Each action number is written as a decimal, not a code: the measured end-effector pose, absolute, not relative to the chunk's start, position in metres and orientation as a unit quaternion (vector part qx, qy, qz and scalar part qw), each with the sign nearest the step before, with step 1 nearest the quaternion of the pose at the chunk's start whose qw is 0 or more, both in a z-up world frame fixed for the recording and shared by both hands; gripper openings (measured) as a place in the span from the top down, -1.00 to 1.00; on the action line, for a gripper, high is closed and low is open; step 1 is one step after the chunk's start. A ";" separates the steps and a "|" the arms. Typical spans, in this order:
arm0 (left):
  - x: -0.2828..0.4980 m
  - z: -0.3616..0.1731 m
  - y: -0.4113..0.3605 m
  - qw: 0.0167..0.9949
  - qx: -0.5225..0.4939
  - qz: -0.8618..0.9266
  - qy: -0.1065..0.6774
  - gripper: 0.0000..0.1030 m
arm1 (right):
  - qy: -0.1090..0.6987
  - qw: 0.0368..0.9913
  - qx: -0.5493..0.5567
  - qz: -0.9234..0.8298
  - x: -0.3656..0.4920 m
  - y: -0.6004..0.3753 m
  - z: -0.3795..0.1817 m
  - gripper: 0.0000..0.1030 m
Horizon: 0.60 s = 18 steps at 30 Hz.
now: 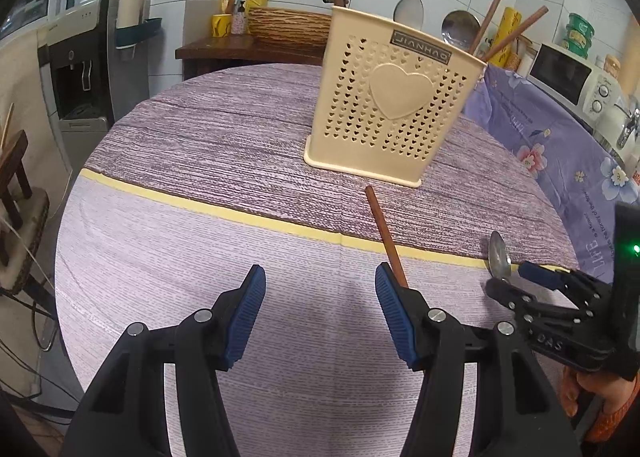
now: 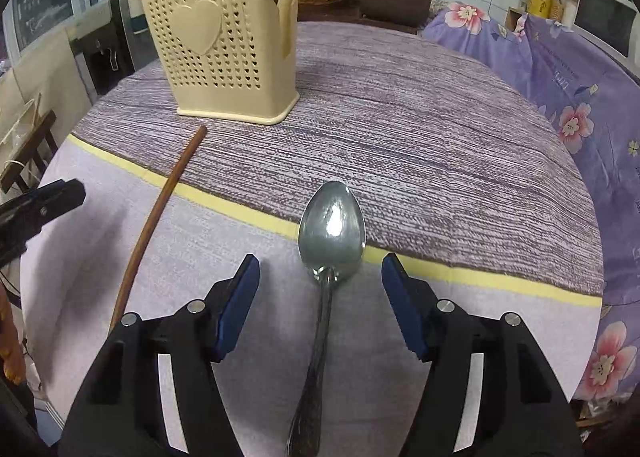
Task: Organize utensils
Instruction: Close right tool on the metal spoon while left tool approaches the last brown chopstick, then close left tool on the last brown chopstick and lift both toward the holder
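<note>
A cream utensil holder with heart holes stands on the round table; it also shows in the right wrist view. It holds brown chopsticks and a metal ladle. A loose brown chopstick lies on the cloth, its near end hidden behind my left gripper's right finger; the right wrist view shows it too. My left gripper is open and empty. A metal spoon lies on the table between the open fingers of my right gripper.
A purple floral cloth covers something beside the table on the right. A microwave stands behind it. A water dispenser stands at the left. A wicker basket sits on a wooden shelf behind the table.
</note>
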<state>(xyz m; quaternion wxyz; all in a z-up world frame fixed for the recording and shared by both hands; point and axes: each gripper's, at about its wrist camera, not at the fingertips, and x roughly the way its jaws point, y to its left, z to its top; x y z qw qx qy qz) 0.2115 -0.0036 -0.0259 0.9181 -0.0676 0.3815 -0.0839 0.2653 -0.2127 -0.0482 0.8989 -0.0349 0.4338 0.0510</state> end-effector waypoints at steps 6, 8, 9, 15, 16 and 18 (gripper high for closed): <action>0.222 -0.032 -0.020 0.909 -0.045 -0.098 0.404 -0.11 | 0.439 0.898 -0.015 0.040 0.282 -0.219 -0.048 0.09; 0.228 -0.034 -0.028 0.903 -0.042 -0.107 0.415 -0.11 | 0.438 0.898 -0.009 0.035 0.284 -0.223 -0.047 0.26; 0.232 -0.036 -0.032 0.900 -0.040 -0.113 0.420 -0.11 | 0.438 0.898 -0.004 0.036 0.283 -0.224 -0.046 0.26; 0.255 -0.043 -0.062 0.889 -0.019 -0.123 0.440 -0.09 | 0.435 0.900 -0.005 0.033 0.282 -0.223 -0.047 0.26; 0.260 -0.044 -0.067 0.888 -0.012 -0.121 0.443 -0.03 | 0.435 0.900 -0.004 0.033 0.282 -0.224 -0.047 0.26; 0.270 -0.044 -0.076 0.892 0.012 -0.110 0.439 0.08 | 0.435 0.900 -0.004 0.033 0.282 -0.223 -0.047 0.26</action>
